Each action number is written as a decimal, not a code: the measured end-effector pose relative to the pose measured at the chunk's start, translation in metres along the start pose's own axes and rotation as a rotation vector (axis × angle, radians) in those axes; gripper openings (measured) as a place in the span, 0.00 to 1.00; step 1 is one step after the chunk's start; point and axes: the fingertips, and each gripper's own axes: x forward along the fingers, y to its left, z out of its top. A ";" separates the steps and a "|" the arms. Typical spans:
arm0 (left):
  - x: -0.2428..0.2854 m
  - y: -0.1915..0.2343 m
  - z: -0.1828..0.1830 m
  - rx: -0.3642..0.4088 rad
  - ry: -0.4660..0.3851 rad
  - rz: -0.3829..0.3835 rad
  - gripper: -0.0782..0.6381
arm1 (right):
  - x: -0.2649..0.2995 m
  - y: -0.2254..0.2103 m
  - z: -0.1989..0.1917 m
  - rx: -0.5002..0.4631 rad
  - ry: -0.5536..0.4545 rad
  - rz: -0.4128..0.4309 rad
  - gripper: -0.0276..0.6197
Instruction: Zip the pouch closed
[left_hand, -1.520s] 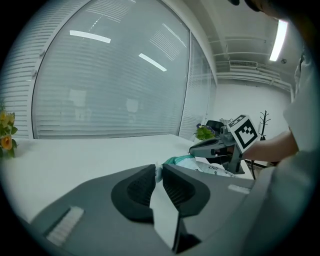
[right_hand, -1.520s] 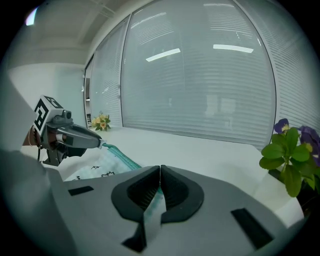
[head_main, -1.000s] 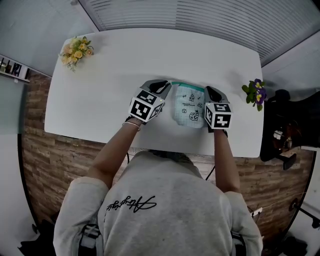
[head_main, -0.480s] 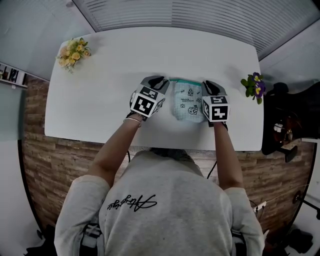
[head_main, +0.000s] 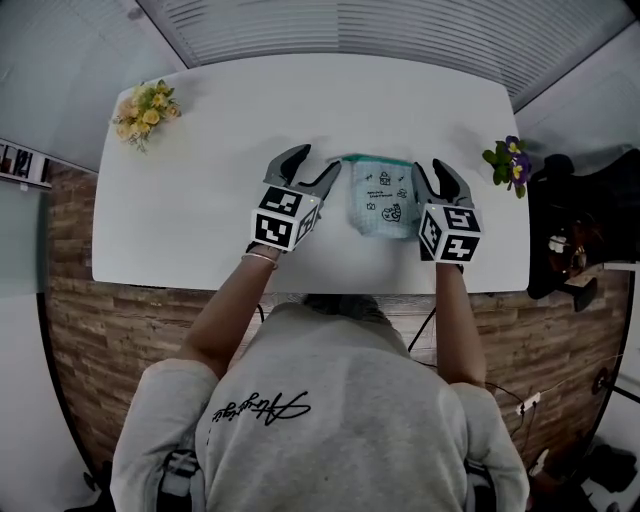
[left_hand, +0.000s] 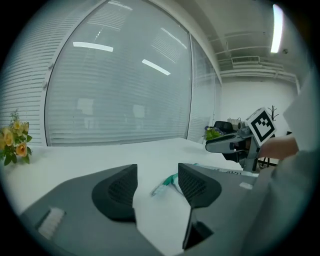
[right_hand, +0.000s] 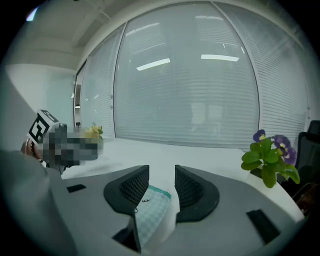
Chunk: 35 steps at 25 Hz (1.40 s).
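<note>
White table (head_main: 200, 200) with rounded corners. Yellow flowers (head_main: 143, 108) at its far left corner, purple potted plant (head_main: 507, 165) at its right edge. Slatted blinds (left_hand: 115, 90) cover the windows (ceiling lights reflected). Brown plank-pattern floor (head_main: 70, 330). Dark furniture (head_main: 585, 230) at right, unclear.

The person wears a light grey sweatshirt (head_main: 330, 430) with black handwritten-style script (head_main: 258, 408) across it, sleeves (head_main: 160, 400) ending near the elbows, and a thin bracelet (head_main: 262, 256) on the left wrist. The left tongs (head_main: 315, 162) and right tongs (head_main: 448, 182) look alike: smooth grey shells, dark wedge-shaped jaws faced with black mesh-textured pads (left_hand: 118, 189), and a white cube (head_main: 283, 215) printed with black square markers riding on each. Both pairs of jaws are opening, with nothing pinched between them.
</note>
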 end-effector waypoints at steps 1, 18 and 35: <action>-0.007 -0.002 0.006 -0.006 -0.025 -0.005 0.45 | -0.009 0.004 0.008 0.010 -0.031 0.000 0.26; -0.113 -0.046 0.095 0.036 -0.335 -0.137 0.42 | -0.123 0.086 0.099 -0.051 -0.386 0.029 0.18; -0.145 -0.068 0.104 0.082 -0.355 -0.240 0.11 | -0.158 0.116 0.122 -0.079 -0.465 0.064 0.05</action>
